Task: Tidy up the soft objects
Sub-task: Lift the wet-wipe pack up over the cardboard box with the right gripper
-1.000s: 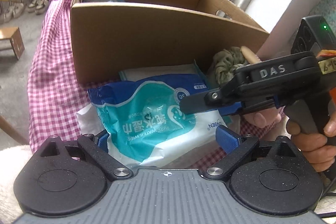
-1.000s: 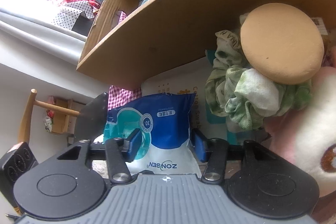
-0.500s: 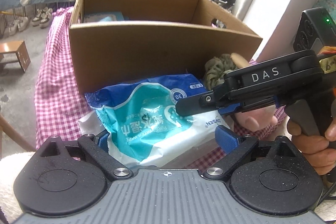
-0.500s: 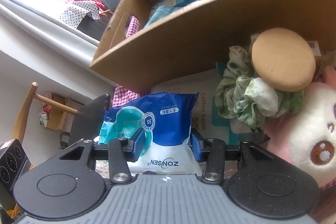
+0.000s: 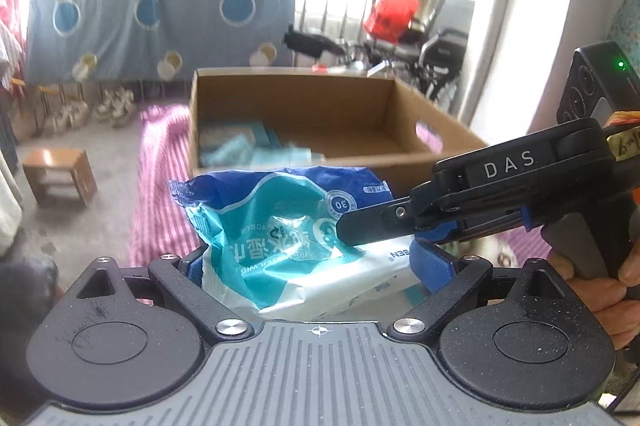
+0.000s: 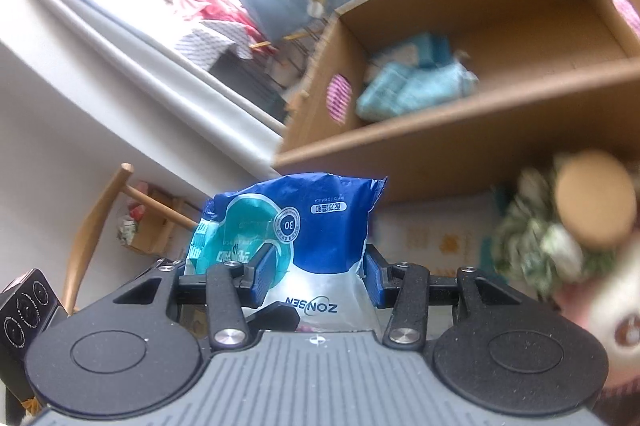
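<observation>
Between both grippers' clamped fingers [image 5: 434, 260] hangs the blue plastic wet-wipes pack [image 5: 280, 226]; beyond them, the brown cardboard box [image 5: 320, 122] holds folded teal cloths [image 6: 416, 86], while a green scrunchie [image 6: 536, 242] remains outside.

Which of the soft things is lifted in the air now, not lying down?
The blue wet wipes pack: both tools grip it in front of the cardboard box. The teal cloth lies inside the box.

Cardboard box [image 5: 320, 130] open on top; right half of its floor bare. Teal cloths [image 6: 416, 86] fill the left corner. Near wall [image 6: 480, 142] stands in front.
</observation>
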Demonstrator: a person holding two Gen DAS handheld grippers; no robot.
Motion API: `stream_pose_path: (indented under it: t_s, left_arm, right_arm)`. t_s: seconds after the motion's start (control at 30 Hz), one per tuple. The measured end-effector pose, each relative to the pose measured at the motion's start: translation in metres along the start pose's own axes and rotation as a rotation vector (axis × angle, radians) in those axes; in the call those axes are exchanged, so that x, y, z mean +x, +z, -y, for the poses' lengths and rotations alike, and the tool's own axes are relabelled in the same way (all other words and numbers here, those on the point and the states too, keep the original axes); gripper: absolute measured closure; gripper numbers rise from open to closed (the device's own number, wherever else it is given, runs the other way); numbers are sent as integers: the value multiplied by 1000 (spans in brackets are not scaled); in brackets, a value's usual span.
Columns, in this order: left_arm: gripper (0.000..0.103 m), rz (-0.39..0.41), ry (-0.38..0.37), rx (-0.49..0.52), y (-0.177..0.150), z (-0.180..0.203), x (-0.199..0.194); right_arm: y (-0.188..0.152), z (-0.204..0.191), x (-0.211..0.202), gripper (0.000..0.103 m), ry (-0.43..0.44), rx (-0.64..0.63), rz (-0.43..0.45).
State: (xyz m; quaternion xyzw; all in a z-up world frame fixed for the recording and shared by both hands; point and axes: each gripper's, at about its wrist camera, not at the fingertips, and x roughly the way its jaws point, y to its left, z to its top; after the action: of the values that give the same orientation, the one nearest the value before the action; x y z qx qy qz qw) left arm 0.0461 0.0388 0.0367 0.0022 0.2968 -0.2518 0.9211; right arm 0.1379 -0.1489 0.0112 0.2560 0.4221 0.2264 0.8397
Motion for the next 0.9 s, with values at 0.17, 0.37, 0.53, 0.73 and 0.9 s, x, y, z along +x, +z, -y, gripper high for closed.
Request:
stream_pose_path:
  t_s: [0.17, 0.37, 0.53, 0.73, 0.9]
  left_arm:
    - [7, 85, 29, 36, 29, 0, -2]
    - [7, 121, 21, 46, 73, -8, 19]
    - [7, 51, -21, 22, 97, -20, 58]
    - [8, -128, -60, -31, 94, -36, 113]
    - [9, -263, -59, -46, 85, -44, 146]
  right_arm:
    - [35, -21, -11, 54, 34, -86, 50]
    - [85, -28, -11, 54, 47, -134, 69]
    - [127, -5, 9, 54, 29, -104, 9]
    - [155, 48, 51, 54, 1, -10, -145]
    - [162, 93, 86, 54, 5, 102, -279]
